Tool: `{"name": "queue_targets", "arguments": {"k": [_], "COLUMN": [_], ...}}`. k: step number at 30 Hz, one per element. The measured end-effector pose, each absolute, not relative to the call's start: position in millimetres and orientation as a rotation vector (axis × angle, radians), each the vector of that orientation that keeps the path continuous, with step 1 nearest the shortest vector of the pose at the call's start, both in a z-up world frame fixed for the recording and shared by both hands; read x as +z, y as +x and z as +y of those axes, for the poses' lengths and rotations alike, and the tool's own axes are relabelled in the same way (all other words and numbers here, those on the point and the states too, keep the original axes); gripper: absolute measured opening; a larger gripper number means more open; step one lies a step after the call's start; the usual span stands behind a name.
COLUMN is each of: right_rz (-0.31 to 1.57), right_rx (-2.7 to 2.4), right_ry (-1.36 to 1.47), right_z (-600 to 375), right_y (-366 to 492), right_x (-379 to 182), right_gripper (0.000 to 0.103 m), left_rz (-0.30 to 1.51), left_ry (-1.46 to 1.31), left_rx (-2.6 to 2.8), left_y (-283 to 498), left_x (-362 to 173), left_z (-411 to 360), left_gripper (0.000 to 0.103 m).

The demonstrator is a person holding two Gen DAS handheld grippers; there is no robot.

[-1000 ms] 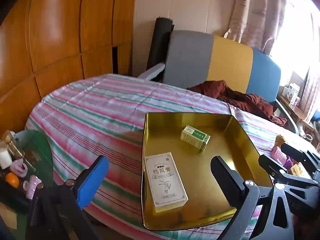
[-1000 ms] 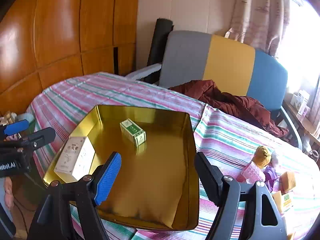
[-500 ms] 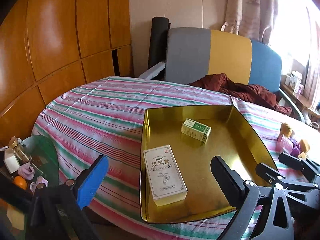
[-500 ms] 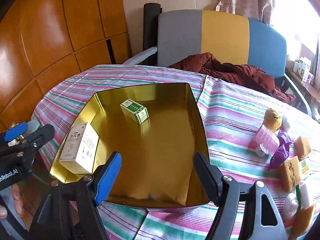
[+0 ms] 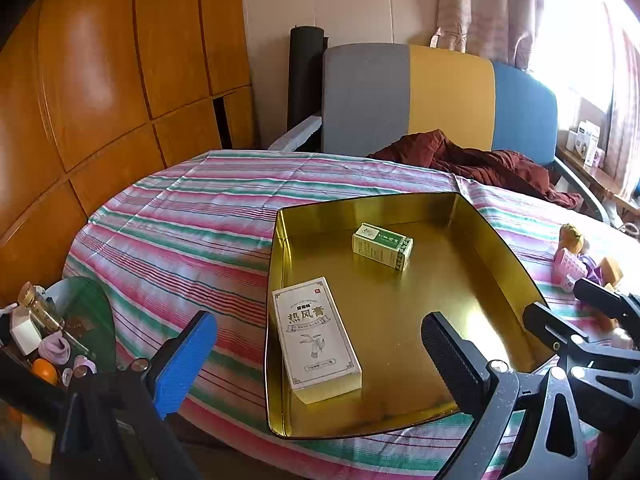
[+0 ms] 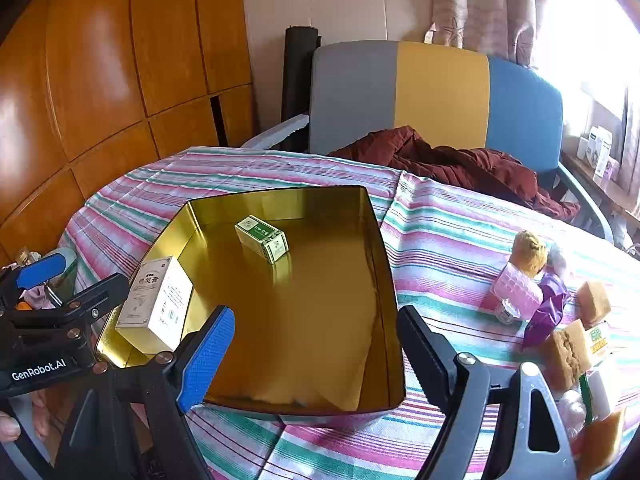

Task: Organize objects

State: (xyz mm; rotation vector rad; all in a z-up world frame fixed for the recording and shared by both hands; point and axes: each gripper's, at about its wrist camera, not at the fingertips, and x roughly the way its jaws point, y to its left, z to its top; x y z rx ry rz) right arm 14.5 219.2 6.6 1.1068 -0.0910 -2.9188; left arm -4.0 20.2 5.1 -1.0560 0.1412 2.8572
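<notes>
A gold metal tray [image 5: 276, 280] [image 6: 384, 280] lies on the striped tablecloth. In it are a white box with black lettering [image 5: 316, 332] [image 6: 156, 304] near the front left corner and a small green-and-white box [image 5: 382, 245] [image 6: 262, 238] farther back. My left gripper [image 5: 316, 320] hangs open above the tray's near left part, over the white box, holding nothing. My right gripper [image 6: 314, 316] hovers over the tray's near edge. Its jaws are opening, with nothing between them. Each gripper shows in the other's view, the left gripper [image 6: 90, 272] and the right gripper [image 5: 554, 298].
Loose items lie on the cloth right of the tray: a pink bottle [image 6: 516, 292], a purple wrapper [image 6: 548, 312], brown spongy blocks [image 6: 568, 352] and a small doll head [image 6: 530, 248]. A chair with a dark red garment [image 6: 440, 160] stands behind. A low side table with small items [image 5: 40, 332] is at left.
Both grippers have rolled, so the table now sits more level in both views, and both have drifted a little. The right gripper's jaws stand slightly wider.
</notes>
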Motion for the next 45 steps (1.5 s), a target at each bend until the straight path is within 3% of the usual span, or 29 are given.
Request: {"name": "queue_targets", "arguments": {"k": [21, 45], "right_rz": [-0.251, -0.531], "right_rx": [-2.999, -3.269], "right_ry": [1.139, 1.305], "right_z": [266, 419], "right_y": [28, 84], "right_x": [1, 7], "right_gripper": [0.084, 0.084], "left_rz": [0.222, 0.168], "left_ry": [-1.067, -1.064], "left_rx": [2.801, 2.552], "left_y": [0, -14], "left_x": [3, 9], "left_z": [43, 97], "left_gripper": [0.103, 0.103]}}
